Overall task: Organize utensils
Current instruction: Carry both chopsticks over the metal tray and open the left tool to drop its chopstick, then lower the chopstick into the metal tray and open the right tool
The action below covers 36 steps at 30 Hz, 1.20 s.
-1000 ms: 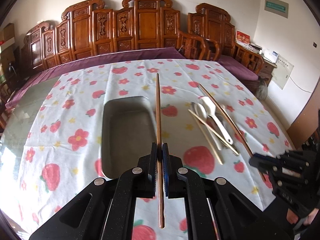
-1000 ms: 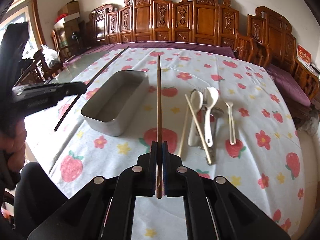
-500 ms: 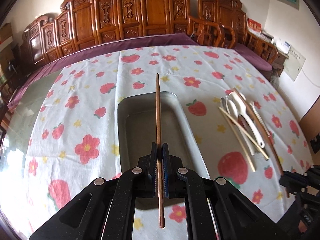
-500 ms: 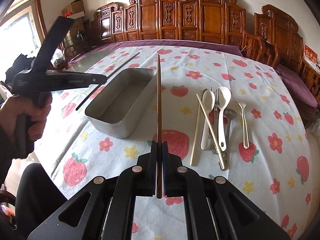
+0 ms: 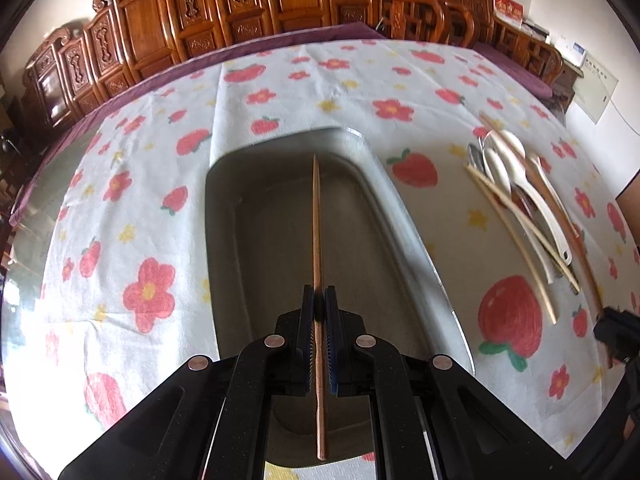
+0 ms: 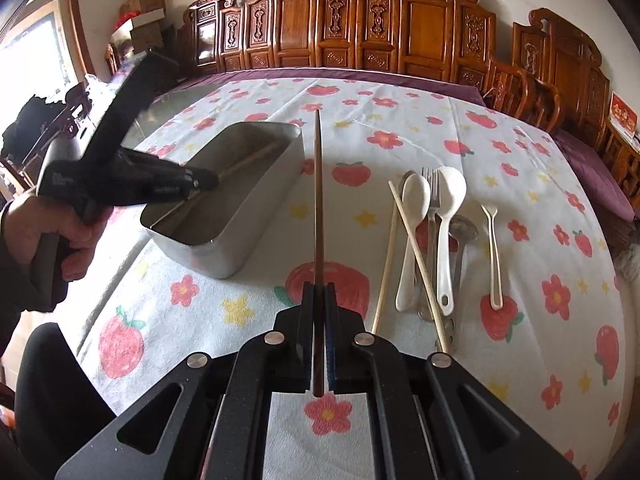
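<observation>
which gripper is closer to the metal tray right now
Left. The left gripper hangs over the metal tray with its chopstick; the right gripper is off to the tray's side, above the tablecloth.

You're in a home living or dining room: carved wooden bench seating with purple cushions along the wall, strawberry-print tablecloth, stacked cardboard boxes by the window.
</observation>
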Each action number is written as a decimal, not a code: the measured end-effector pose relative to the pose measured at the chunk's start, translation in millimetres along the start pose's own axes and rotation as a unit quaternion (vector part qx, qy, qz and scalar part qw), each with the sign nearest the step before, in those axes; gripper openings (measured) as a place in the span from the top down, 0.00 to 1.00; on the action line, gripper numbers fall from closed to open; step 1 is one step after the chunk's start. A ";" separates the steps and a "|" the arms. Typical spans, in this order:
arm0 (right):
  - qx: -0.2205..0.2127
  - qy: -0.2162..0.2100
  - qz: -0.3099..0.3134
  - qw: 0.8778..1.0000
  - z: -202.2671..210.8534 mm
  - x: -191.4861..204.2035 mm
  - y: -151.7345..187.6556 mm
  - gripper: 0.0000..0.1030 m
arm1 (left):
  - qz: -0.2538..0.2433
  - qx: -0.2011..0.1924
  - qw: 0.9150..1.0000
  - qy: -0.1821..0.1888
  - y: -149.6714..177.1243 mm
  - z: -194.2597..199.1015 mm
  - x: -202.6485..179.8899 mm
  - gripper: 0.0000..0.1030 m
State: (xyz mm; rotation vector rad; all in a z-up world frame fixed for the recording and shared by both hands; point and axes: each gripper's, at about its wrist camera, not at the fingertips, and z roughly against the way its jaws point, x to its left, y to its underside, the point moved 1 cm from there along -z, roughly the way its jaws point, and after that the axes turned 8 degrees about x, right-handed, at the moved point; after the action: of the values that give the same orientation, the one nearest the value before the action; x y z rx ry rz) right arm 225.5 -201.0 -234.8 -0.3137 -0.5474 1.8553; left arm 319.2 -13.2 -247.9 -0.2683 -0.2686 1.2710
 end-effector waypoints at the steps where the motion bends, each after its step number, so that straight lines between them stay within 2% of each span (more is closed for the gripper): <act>1: -0.001 0.000 0.000 1.000 0.5 0.5 -2.1 0.94 | -0.002 0.003 1.000 0.001 0.8 -0.8 -0.7 0.96; 5: -0.006 -0.004 0.005 1.000 3.5 6.4 -11.5 0.94 | -0.001 -0.002 1.000 0.003 1.9 3.4 0.0 0.95; 7: -0.007 -0.009 0.008 1.000 3.2 11.0 -17.7 0.94 | 0.008 -0.011 1.000 0.008 3.3 10.9 5.0 0.90; 9: -0.007 -0.014 0.011 1.000 1.8 16.9 -23.2 0.94 | 0.016 -0.020 1.000 0.010 3.9 18.0 10.1 0.76; 13: -0.005 -0.031 0.010 0.999 -2.9 29.1 -36.4 0.94 | 0.030 -0.045 0.999 0.004 10.3 38.1 27.0 0.68; 17: 0.009 -0.075 -0.008 0.997 -15.2 42.1 -52.8 0.94 | 0.054 -0.068 0.996 -0.005 19.6 56.7 49.8 0.58; 19: 0.012 -0.081 -0.008 0.997 -20.5 49.8 -61.0 0.94 | 0.070 -0.078 0.994 -0.008 24.3 65.0 63.3 0.49; 21: 0.017 -0.082 -0.006 0.996 -27.5 58.1 -68.9 0.94 | 0.084 -0.089 0.992 -0.011 27.8 71.8 74.0 0.36; 23: 0.024 -0.087 -0.008 0.996 -35.8 64.4 -76.5 0.94 | 0.096 -0.098 0.990 -0.016 31.6 77.6 83.3 0.30; 29: 0.042 -0.073 -0.004 0.996 -59.6 79.5 -97.0 0.94 | 0.116 -0.117 0.986 -0.011 38.8 91.6 102.3 0.29; 36: 0.075 -0.052 0.002 0.996 -88.3 89.5 -101.7 0.94 | 0.118 -0.123 0.985 -0.006 42.6 100.3 106.1 0.29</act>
State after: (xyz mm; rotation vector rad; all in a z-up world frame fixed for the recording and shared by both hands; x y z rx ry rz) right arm 318.8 -70.3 -253.8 -0.1189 -0.4736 1.9134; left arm 275.4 105.2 -163.2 -0.5170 -0.4150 1.4749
